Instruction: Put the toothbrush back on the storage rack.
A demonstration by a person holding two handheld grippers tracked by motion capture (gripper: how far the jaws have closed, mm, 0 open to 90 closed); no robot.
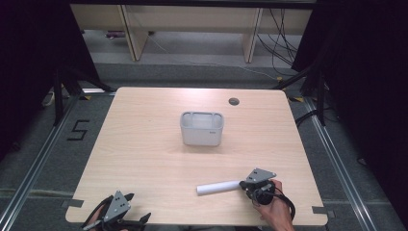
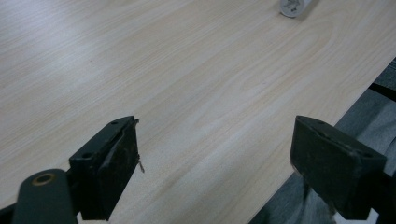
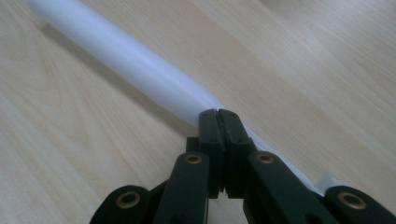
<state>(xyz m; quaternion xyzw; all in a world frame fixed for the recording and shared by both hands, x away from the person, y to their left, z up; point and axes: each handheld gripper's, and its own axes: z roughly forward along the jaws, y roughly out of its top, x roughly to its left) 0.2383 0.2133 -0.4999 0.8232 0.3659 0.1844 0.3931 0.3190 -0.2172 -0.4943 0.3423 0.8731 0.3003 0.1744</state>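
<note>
A white tube (image 1: 217, 188) lies on the wooden table (image 1: 144, 159) near its front right; in the right gripper view the tube (image 3: 126, 60) runs from upper left to lower right. My right gripper (image 1: 243, 185) sits at the tube's right end, and in its own view my right gripper (image 3: 218, 116) has its jaws pressed together right over the tube, which passes beneath them. I cannot tell whether they pinch any of it. My left gripper (image 1: 130, 219) hovers at the front left edge; in its own view my left gripper (image 2: 215, 163) stands open with bare table between its jaws. The tube's cap end (image 2: 294, 6) shows far off.
A white rectangular bin (image 1: 202, 129) stands upright in the middle of the table. A round cable hole (image 1: 234, 101) sits near the far edge. Beyond the table are grey floor, desk legs and cables.
</note>
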